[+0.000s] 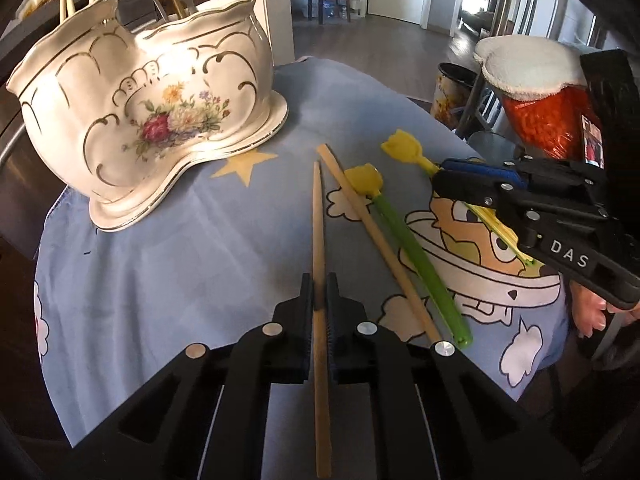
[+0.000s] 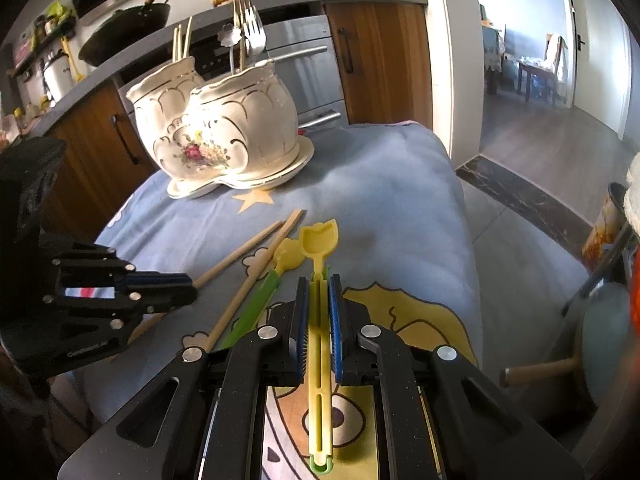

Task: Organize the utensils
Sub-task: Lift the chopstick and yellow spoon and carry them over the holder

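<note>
A cream porcelain utensil holder (image 1: 136, 108) with gold trim and painted flowers stands at the table's far left; forks and chopsticks stick out of it. It also shows in the right wrist view (image 2: 224, 128). My left gripper (image 1: 319, 294) is shut on a wooden chopstick (image 1: 318, 216). A second wooden chopstick (image 1: 372, 232) and a green-handled yellow scoop (image 1: 404, 240) lie beside it. My right gripper (image 2: 319, 300) is shut on a yellow tulip-shaped scoop (image 2: 319, 240), to the right of the left gripper (image 2: 188, 292).
The table wears a blue cartoon-print cloth (image 1: 200, 264). An orange container with a white cloth lid (image 1: 536, 80) stands at the right edge. Kitchen cabinets and counter (image 2: 376, 52) lie behind the holder. Open floor (image 2: 540, 152) lies right of the table.
</note>
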The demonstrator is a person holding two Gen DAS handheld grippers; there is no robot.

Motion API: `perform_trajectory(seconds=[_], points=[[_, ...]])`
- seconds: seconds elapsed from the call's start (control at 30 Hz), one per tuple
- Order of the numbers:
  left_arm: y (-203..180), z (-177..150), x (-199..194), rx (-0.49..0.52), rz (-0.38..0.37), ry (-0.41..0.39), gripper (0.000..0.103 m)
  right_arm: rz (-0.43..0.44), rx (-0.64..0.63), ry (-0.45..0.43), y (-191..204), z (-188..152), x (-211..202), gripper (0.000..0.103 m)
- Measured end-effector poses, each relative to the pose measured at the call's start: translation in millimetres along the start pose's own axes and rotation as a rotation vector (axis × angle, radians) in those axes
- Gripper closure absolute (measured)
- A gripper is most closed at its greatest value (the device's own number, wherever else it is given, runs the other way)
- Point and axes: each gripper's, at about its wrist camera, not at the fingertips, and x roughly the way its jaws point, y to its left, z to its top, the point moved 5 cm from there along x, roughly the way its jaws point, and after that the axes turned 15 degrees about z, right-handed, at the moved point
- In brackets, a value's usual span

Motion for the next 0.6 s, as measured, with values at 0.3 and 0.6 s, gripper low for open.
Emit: perform_trajectory(seconds=[0.3, 0.6], points=[[12, -7, -4, -0.034, -0.028, -0.053, 0.097, 0.031, -0.042, -0.056, 15, 10, -12, 0.092], [63, -13, -57, -0.089, -0.021, -0.23, 0.097, 0.056, -0.099, -0.17, 38, 55, -28, 0.092]])
